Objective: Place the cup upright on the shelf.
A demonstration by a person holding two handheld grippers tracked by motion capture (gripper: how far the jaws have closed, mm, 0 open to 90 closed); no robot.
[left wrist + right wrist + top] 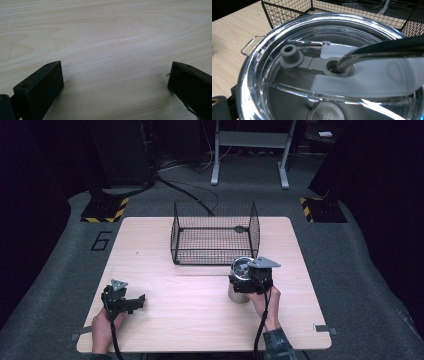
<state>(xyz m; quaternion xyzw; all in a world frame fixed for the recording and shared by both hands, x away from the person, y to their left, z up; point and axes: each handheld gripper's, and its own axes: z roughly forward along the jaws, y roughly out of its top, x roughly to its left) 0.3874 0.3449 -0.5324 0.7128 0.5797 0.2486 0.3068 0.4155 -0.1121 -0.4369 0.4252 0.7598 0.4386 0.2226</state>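
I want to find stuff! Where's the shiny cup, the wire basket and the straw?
steel tumbler [236, 293], high view, on its side wall below the gripper.
wire basket [215, 262], high view, on its front lower rim.
metal straw [384, 48], right gripper view, on its shaft above the lid.

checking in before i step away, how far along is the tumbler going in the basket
Early. Done: the right gripper is at the steel tumbler, whose clear lid carries a metal straw. In hand: the tumbler stands on the table, just in front of the wire basket. Left: lifting it in. The left gripper is open, idle.
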